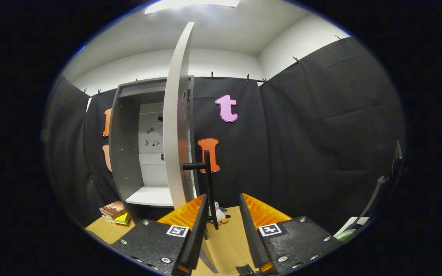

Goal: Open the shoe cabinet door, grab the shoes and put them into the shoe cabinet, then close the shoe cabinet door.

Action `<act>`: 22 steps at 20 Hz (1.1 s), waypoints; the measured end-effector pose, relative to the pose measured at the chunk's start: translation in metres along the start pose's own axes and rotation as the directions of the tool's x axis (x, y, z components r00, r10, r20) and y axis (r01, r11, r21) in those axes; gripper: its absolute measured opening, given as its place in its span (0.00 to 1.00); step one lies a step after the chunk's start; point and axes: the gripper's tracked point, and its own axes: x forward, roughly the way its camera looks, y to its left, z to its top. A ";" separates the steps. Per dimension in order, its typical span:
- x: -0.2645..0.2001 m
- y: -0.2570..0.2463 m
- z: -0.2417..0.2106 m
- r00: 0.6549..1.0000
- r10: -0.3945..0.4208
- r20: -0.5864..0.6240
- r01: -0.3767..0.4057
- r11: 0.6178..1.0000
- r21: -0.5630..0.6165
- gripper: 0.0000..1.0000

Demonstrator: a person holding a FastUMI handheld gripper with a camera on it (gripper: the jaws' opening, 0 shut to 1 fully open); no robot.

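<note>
The grey shoe cabinet (123, 153) stands against the booth's wall with its pale door (175, 126) swung out, edge-on toward me. Inside I see a white shelf (150, 196) and a light back panel. A black door handle (207, 180), a vertical bar on a short stub, hangs off the door's edge. My gripper (223, 203) is open. The lower end of the handle bar runs down between the fingers, close beside the left finger (190, 212), and the right finger (259, 211) stands well apart from it. Nothing is pressed between them.
A small penguin toy (218, 213) sits on the wooden surface (226, 241) just beyond the fingertips. A stack of books (114, 213) lies at the cabinet's lower left. A dark frame with something white and green (349, 229) stands at the far right.
</note>
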 end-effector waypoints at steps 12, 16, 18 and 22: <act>-0.083 0.061 0.007 1.000 -0.023 -0.012 0.022 0.998 -0.063 0.87; -0.097 0.120 -0.015 0.998 0.041 -0.038 -0.044 0.996 -0.071 0.87; -0.100 0.144 -0.024 0.996 0.068 -0.064 -0.072 0.995 -0.070 0.88; -0.101 0.197 -0.038 0.989 0.133 -0.070 -0.135 0.990 -0.031 0.88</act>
